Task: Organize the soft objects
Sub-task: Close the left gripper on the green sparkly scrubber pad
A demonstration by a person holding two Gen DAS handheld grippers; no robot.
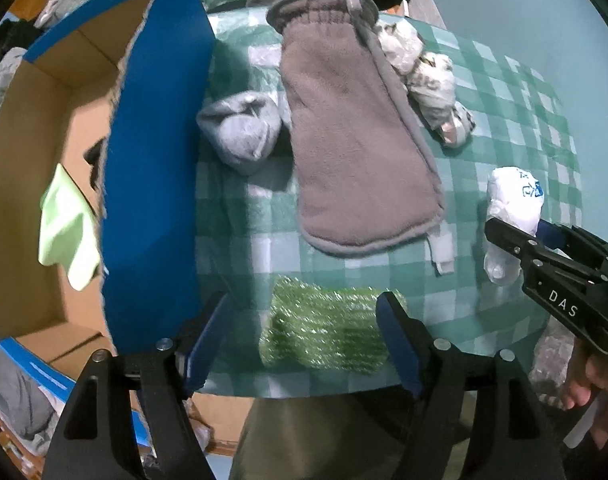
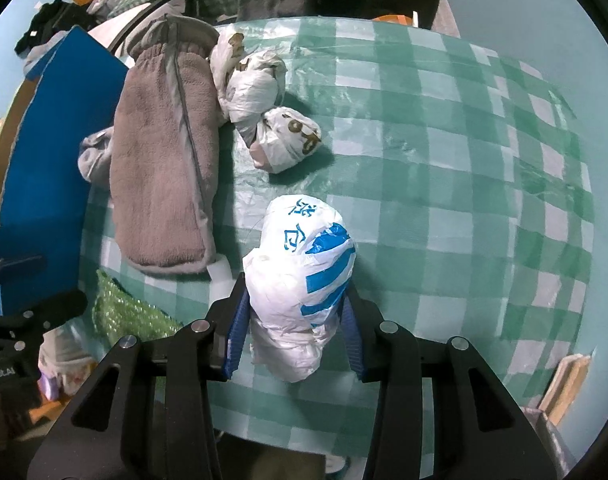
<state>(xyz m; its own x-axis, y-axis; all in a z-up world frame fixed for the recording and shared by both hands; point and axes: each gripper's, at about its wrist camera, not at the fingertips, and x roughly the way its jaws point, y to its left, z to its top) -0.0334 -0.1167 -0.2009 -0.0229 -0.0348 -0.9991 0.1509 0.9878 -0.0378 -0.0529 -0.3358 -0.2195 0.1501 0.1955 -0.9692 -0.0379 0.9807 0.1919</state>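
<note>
Meanwhile right tool clamps one white-blue bag; left tool gapes over one green sponge.

Round table, green-white checked cloth. Grey fleece mitt at centre; grey sock ball at 9 o'clock; knotted plastic bags at 1; white-blue bag at 3; green scrubber at 6.

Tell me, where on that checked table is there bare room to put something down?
The widest bare stretch of tablecloth lies right of the blue-printed bag and the knotted bags. The side by the blue box is crowded: grey sock, grey mitt, green scrubber.
</note>
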